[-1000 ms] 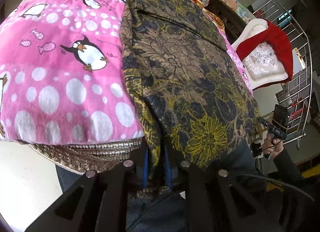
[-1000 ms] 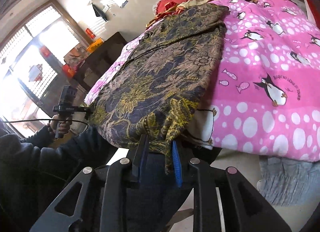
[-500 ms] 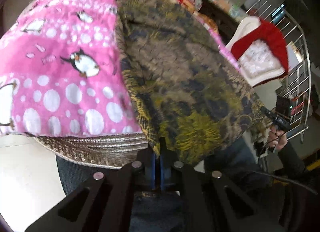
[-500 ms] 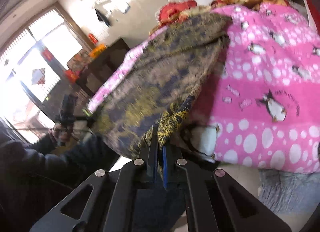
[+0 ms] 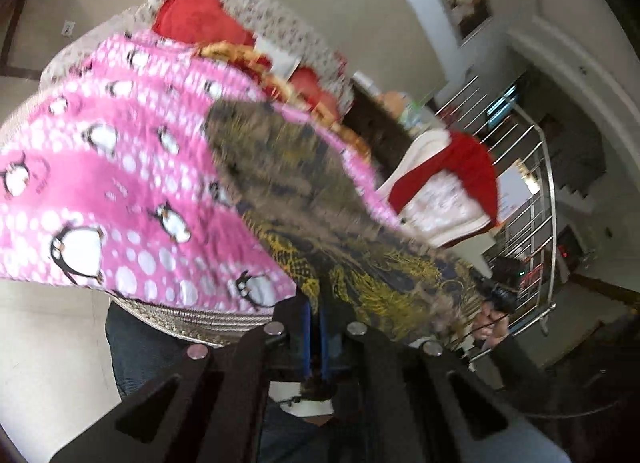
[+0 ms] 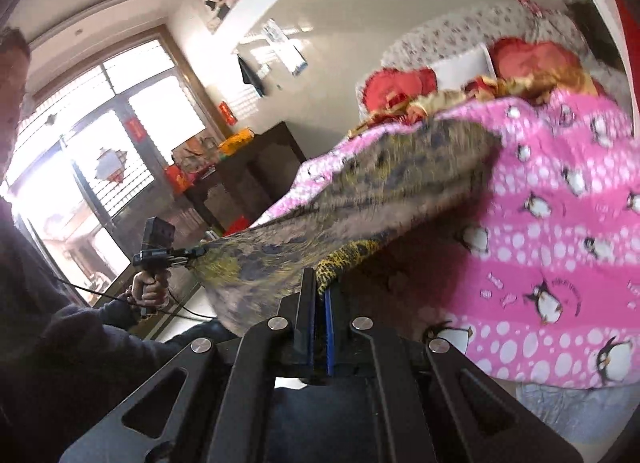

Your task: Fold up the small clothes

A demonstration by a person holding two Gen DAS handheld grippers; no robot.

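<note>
My left gripper [image 5: 316, 327] and right gripper [image 6: 318, 303] both pinched the brown floral garment [image 5: 320, 199], lifted over the pink penguin blanket [image 5: 120, 183]; red pillows [image 6: 400, 83] lay behind.

One floral garment [image 5: 320, 199], one penguin blanket [image 5: 120, 183], two hand-held grippers [image 5: 316, 303].

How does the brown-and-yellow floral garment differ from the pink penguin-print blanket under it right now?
The brown-and-yellow floral garment is dark and flower-patterned; the pink penguin-print blanket is bright with white dots. The garment's near edge is raised, pinched by both grippers; the blanket lies spread flat. The garment is narrower. Both are soft fabric.
</note>
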